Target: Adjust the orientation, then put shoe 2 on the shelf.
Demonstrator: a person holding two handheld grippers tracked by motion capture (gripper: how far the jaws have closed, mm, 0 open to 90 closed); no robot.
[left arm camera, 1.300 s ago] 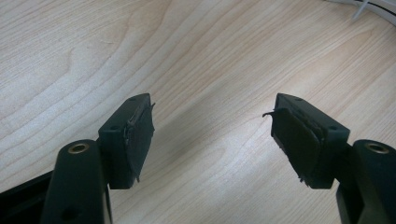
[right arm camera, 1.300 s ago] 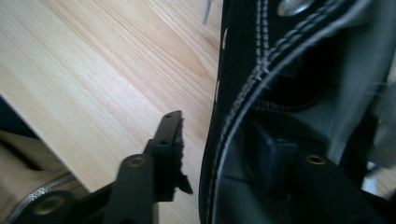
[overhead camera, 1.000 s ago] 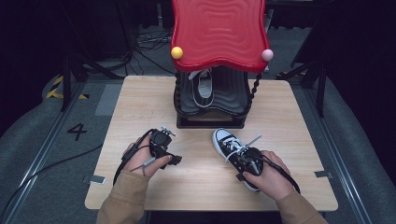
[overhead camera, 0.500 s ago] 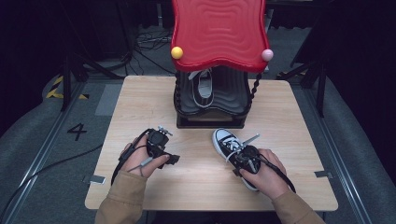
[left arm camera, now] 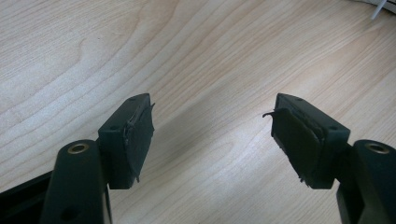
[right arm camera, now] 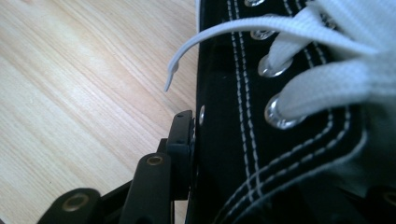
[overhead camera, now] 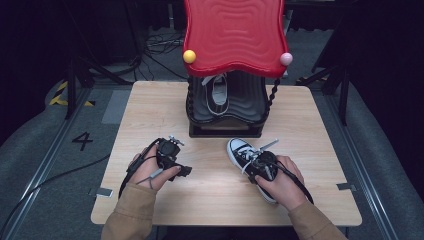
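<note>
A black canvas sneaker point(overhead camera: 239, 150) with white laces and a white toe cap lies on the wooden table point(overhead camera: 150, 110), right of centre. My right gripper point(overhead camera: 260, 165) sits over its middle, and its jaws have just been closing with the sneaker between them. In the right gripper view the near pad point(right arm camera: 183, 135) presses the sneaker's black side point(right arm camera: 233, 116) by the eyelets; the other jaw is hidden behind the shoe. My left gripper point(overhead camera: 181, 170) rests low over bare wood at left of centre, open point(left arm camera: 212, 109) with nothing between its pads.
A black rack point(overhead camera: 225, 120) with a wavy red top point(overhead camera: 235, 35) stands at the table's back centre and holds a second sneaker point(overhead camera: 218, 95). A yellow ball point(overhead camera: 189, 56) and a pink ball point(overhead camera: 285, 58) mark the top's corners. Dark floor and cables surround the table.
The right hand has settled slightly onto the sneaker, covering more of it. The left hand and its gripper have stayed where they were.
</note>
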